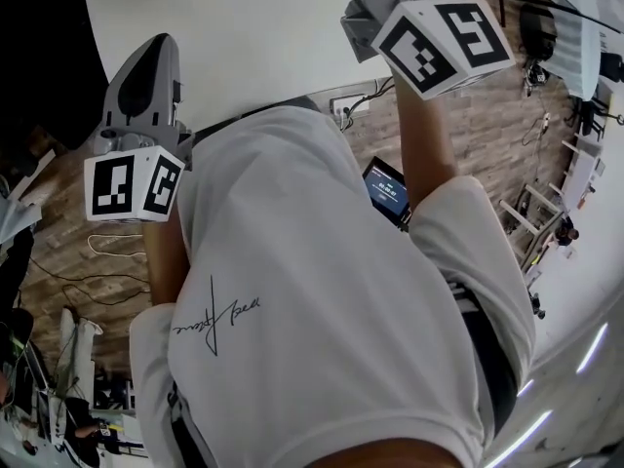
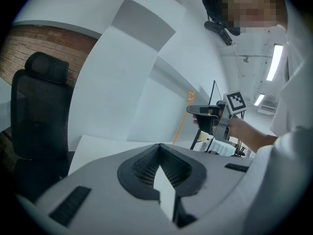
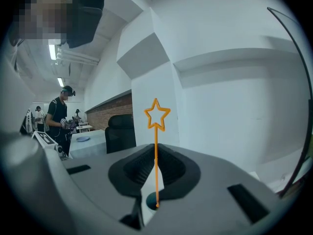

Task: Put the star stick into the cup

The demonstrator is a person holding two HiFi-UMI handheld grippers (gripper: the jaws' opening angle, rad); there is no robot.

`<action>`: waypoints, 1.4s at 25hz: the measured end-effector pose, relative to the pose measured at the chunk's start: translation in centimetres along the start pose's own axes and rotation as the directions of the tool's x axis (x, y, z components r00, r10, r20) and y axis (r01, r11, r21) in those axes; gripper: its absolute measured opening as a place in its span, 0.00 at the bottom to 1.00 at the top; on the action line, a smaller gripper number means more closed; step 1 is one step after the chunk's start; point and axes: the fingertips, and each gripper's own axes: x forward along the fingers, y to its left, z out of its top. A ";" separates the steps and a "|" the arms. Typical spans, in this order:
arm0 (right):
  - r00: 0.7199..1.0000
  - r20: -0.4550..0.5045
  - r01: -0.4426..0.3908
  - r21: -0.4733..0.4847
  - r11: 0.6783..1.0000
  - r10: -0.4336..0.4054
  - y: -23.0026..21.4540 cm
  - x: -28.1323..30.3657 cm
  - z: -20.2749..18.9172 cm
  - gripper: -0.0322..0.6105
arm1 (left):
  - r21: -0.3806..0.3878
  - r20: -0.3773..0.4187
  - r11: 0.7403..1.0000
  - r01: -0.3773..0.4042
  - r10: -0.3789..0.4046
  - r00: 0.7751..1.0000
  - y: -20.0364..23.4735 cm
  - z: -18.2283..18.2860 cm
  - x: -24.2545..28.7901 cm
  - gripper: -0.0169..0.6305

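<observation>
The right tool pinches the star stick low on its thin shaft, star upright. It looks light, whippy and easily bent. The left tool is pressed together, empty.

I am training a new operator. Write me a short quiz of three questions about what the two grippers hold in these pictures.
1. True or false: the right gripper is shut on the star stick.
2. What colour is the star stick? A green, B orange, C blue.
3. Fill the gap: the left gripper is shut, and between its fingers there is ____.
Key: 1 true; 2 B; 3 nothing.
</observation>
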 end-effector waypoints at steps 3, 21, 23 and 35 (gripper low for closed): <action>1.000 -0.006 -0.012 0.008 1.000 0.012 -0.6 0.6 -0.4 0.09 | -0.004 -0.017 1.000 -0.012 0.012 1.000 0.0 -0.5 0.6 0.04; 0.998 -0.036 -0.058 0.050 0.997 0.060 -2.2 4.0 -2.7 0.09 | -0.039 -0.077 0.997 -0.069 0.066 0.995 0.5 -2.5 2.1 0.04; 0.997 -0.043 -0.065 0.055 0.996 0.068 -2.0 4.4 -3.1 0.09 | -0.043 -0.081 0.996 -0.074 0.070 0.994 0.7 -2.6 2.1 0.04; 0.993 -0.092 -0.073 0.079 0.994 0.080 -1.4 6.1 -5.8 0.09 | -0.062 -0.107 0.994 -0.094 0.087 0.991 2.0 -3.7 2.1 0.04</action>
